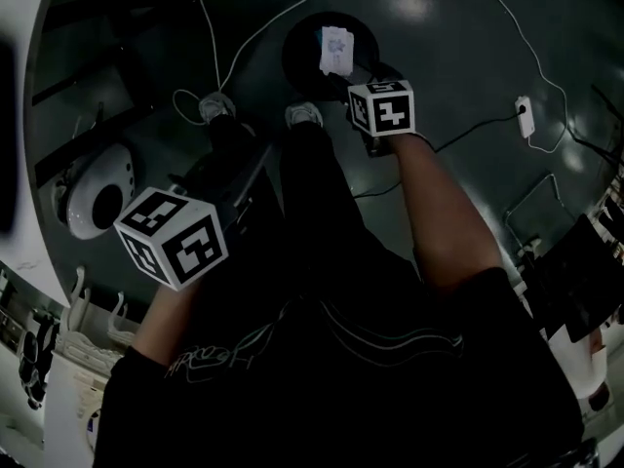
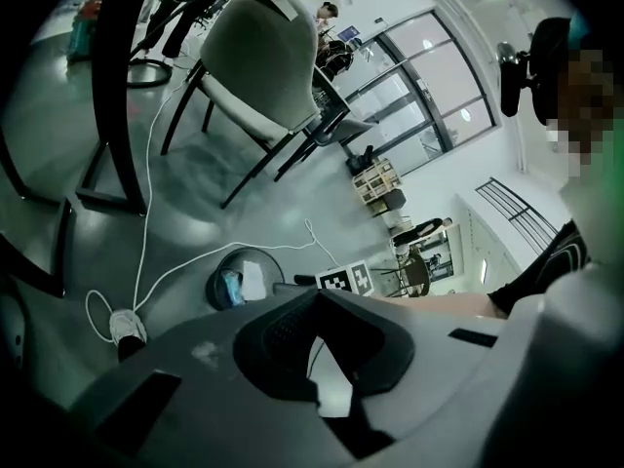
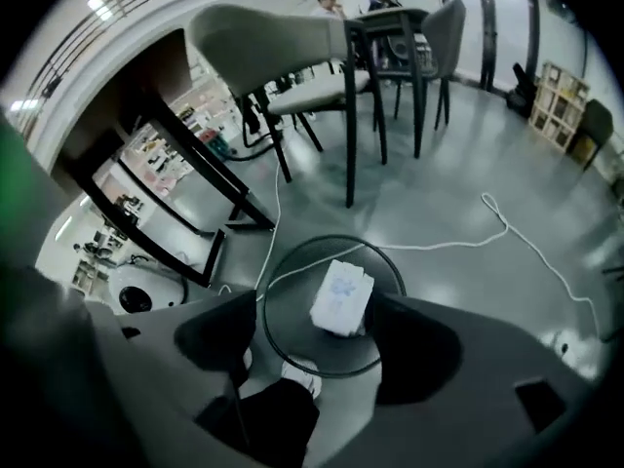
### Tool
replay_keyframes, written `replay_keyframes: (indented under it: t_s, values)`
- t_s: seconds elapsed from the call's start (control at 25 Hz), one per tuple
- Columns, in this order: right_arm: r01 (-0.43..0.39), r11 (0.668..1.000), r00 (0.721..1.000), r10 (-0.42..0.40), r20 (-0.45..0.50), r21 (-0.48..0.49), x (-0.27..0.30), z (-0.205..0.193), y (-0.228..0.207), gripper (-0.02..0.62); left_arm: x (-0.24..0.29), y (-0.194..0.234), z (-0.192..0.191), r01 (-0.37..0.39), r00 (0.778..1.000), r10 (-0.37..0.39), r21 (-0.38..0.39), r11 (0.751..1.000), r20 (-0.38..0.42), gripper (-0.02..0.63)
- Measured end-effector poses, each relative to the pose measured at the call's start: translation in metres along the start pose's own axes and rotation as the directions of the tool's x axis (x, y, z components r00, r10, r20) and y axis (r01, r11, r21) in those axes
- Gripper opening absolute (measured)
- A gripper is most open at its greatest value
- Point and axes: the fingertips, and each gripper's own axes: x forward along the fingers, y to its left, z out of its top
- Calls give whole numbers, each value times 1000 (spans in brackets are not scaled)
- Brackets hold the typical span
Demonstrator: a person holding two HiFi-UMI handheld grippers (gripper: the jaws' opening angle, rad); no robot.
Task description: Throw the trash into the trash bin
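Note:
A round black trash bin (image 1: pixel 297 42) stands on the dark floor just ahead of my feet. A white packet of trash (image 1: pixel 336 50) lies inside it. In the right gripper view the bin's rim (image 3: pixel 331 239) sits directly below and the packet (image 3: pixel 341 297) shows between the jaws, close to the right pad, with neither pad pressing on it. My right gripper (image 3: pixel 314 310) is open wide above the bin; its marker cube (image 1: pixel 382 107) hovers at the bin's near edge. My left gripper (image 2: pixel 317 302) has its tips together, with nothing seen between them. Its cube (image 1: pixel 174 237) hangs off to the left. From there the bin (image 2: pixel 244 252) holds white and blue trash.
A white cable (image 1: pixel 244 47) snakes over the floor around the bin, and a plug block (image 1: pixel 524 115) lies to the right. Chairs (image 3: pixel 283 57) and black table legs (image 3: pixel 195 178) stand beyond the bin. A white rounded appliance (image 1: pixel 97 191) sits at the left. My shoes (image 1: pixel 304 115) are beside the bin.

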Motion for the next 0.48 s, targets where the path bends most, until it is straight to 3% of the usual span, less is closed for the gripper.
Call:
replay_keyframes:
  t_s: [0.12,0.24,0.4,0.48]
  values:
    - [-2,999,997,5,-83,40,-1,-28,-12,362,0,-1,3,7,1000,-7,-3,1000,14,5]
    - [-50,991,994,61,-93,122,-7,-44,-16,359,3,-2,4,11,1000,-11,-8,1000,16,5]
    - [-162,950,986,164,15,266,-26,-30,-15,359,4,-10,9,11,1000,-10,-4,1000,29,5]
    - [-289,916,957,264,123,279,-46,-3,-6,355,3,-17,17,12,999,-12,9,1000,44,5]
